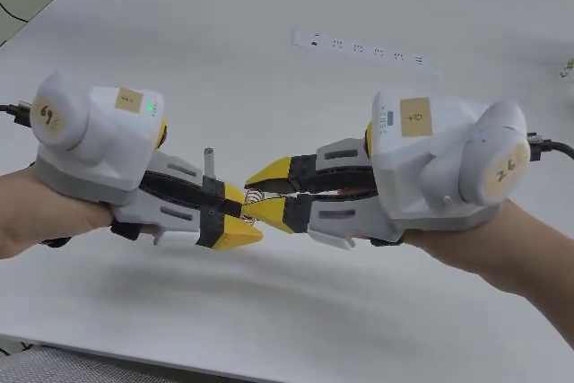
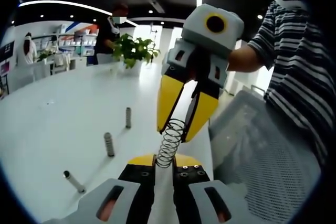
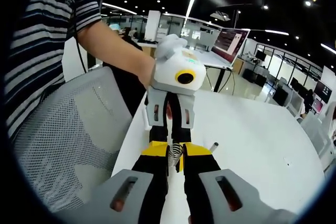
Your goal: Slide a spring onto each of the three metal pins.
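Head view: the left gripper (image 1: 240, 214) is clamping one spring (image 1: 254, 192), its axis pointing ahead into the right gripper (image 1: 262, 195), whose jaws are standing open around it. Left gripper view: three pins (image 2: 128, 117) are waiting ahead-left, the middle pin (image 2: 108, 144) seemingly already coiled. Right gripper view: a pin (image 3: 214, 146) is standing just beyond the tips.
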Demonstrator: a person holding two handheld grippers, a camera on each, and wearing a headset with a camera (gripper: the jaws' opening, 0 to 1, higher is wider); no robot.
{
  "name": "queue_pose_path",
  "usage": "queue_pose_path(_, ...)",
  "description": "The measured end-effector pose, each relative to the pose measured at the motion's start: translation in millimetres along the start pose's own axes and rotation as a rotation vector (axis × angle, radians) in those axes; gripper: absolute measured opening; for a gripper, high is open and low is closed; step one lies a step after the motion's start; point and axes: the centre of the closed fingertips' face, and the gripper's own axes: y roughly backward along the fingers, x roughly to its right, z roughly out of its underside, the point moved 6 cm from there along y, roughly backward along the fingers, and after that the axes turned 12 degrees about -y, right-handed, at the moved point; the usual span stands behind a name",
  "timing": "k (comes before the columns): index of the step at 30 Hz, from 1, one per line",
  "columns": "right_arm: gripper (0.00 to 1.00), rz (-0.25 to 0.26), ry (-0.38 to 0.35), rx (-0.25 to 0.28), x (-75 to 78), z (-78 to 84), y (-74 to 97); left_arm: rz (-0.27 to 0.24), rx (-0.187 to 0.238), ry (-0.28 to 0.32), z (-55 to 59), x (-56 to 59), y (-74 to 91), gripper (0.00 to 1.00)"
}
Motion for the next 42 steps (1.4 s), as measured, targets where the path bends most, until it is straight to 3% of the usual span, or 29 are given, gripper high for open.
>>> queue_pose_path(15,0.07,0.003,0.063,-0.047,-2.6,2.5,-1.7,-0.032,-0.018,0.008,2.6,-3.7,3.6,0.16)
queue_pose_path(31,0.07,0.008,0.067,-0.097,1.7,12.8,-1.9,-0.092,-0.039,0.051,14.2,-10.4,25.7,0.22)
queue_pose_path(42,0.07,0.038,0.045,-0.091,7.0,15.8,1.0,-0.176,-0.034,0.094,23.5,-15.6,47.2,0.33)
